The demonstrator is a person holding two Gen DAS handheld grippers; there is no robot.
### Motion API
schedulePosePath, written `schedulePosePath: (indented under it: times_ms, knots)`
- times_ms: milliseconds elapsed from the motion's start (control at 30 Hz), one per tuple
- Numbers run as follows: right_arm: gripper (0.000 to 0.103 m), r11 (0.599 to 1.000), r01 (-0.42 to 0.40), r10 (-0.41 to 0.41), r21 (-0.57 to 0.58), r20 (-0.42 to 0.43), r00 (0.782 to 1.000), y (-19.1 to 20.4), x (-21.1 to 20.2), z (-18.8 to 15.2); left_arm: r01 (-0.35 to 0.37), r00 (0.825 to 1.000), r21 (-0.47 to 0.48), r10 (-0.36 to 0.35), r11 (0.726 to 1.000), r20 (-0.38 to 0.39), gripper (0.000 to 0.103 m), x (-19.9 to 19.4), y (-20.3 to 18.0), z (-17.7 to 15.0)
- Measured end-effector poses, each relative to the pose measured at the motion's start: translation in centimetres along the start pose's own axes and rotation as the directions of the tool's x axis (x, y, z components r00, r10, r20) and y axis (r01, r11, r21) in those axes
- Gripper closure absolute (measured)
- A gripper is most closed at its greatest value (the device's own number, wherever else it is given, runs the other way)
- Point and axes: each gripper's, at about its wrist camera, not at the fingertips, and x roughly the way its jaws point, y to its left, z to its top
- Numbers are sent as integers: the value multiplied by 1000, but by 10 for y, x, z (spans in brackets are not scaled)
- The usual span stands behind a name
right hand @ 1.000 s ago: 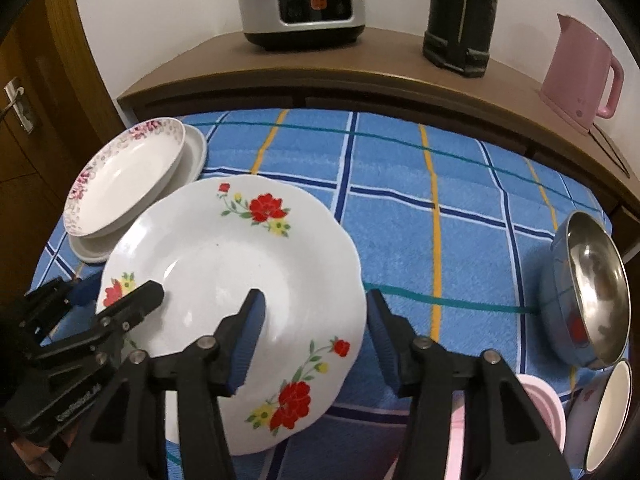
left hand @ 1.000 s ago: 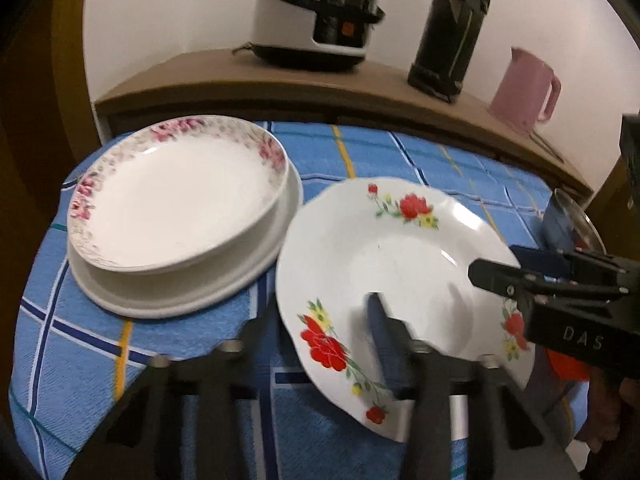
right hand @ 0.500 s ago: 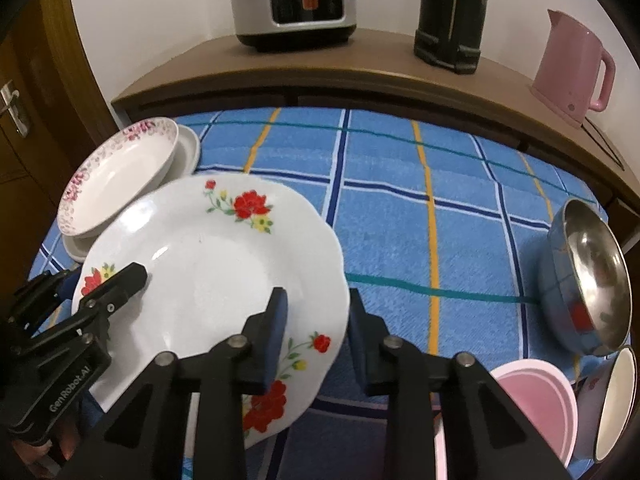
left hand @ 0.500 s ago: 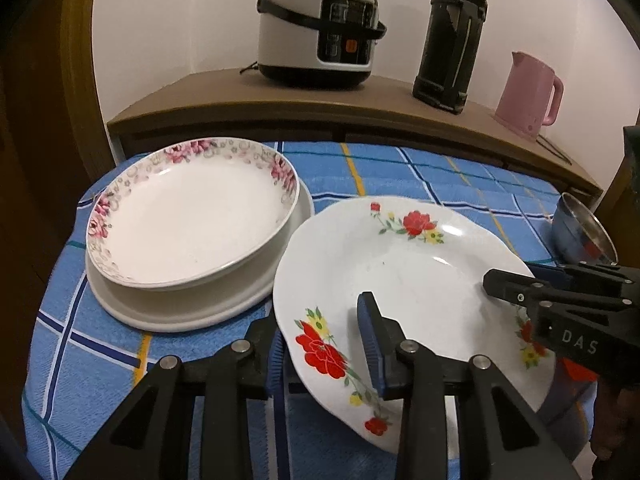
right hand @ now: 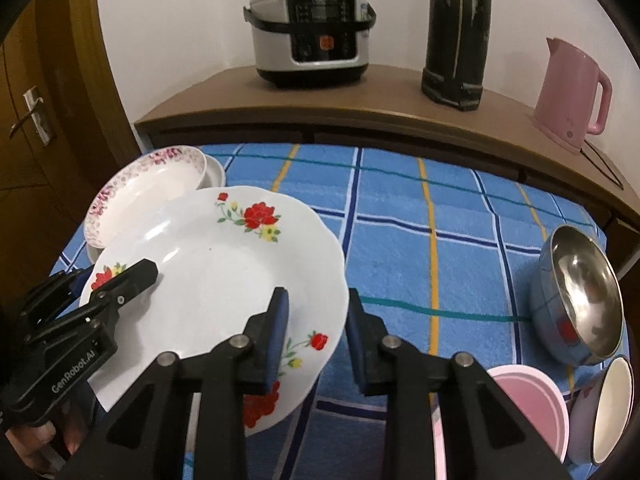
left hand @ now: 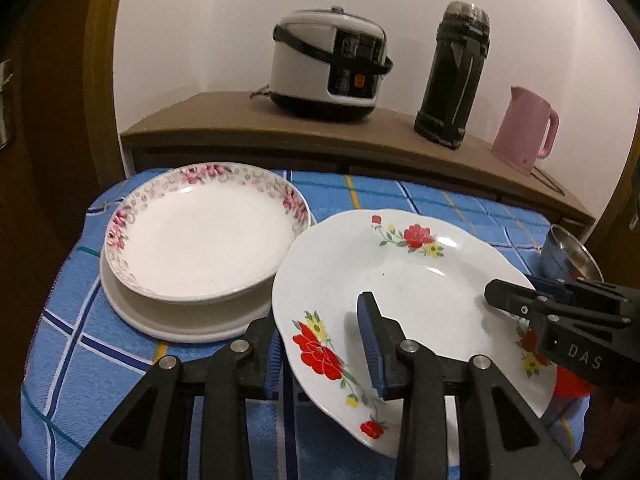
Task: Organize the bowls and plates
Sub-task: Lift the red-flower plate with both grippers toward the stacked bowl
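While a blue checked cloth (left hand: 472, 208) covers the bench in the left wrist view, a brown wooden shelf (left hand: 320, 136) runs behind it against a white wall. On that shelf stand a white and black rice cooker (left hand: 328, 64), a tall black flask (left hand: 452, 76) and a pink plastic kettle (left hand: 524, 132). The large white plate with red flowers (left hand: 408, 280) sits in the foreground, tilted, its left rim between the blue pads of the left tongs (left hand: 324, 344), which grasp it. Left of that plate and just beside it lies a pink-flowered shallow dish (left hand: 204, 236), stacked on a plain white plate (left hand: 180, 320). The right tongs (left hand: 516, 300) reach over the red-flowered plate's right side, and behind them a steel bowl (left hand: 568, 252) peeks out.

From the right wrist view, the right tongs (right hand: 316, 332) straddle the red-flowered plate's (right hand: 212, 276) right rim and grasp it, while the left tongs (right hand: 120, 284) lie across its left edge. This plate hides part of the pink-flowered dish (right hand: 144, 192) behind it. Only here does a wooden door with a metal handle (right hand: 32, 116) show at far left, and right of the red-flowered plate, well apart, the steel bowl (right hand: 580, 292) appears whole, with a pink round bowl (right hand: 532, 404) and a white-lined cup (right hand: 608, 412) near it.
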Motion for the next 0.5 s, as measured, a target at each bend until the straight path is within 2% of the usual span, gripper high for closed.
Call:
schedulePosePath:
  times_ms: [133, 500]
  knots:
    - [76, 1000, 13, -12, -16, 57, 998, 6, -9, 3, -36, 997, 19, 35, 999, 62, 66, -10, -3, 2]
    - [76, 999, -31, 34, -38, 91, 995, 20, -5, 5, -63, 993, -21, 65, 998, 98, 66, -14, 14, 12]
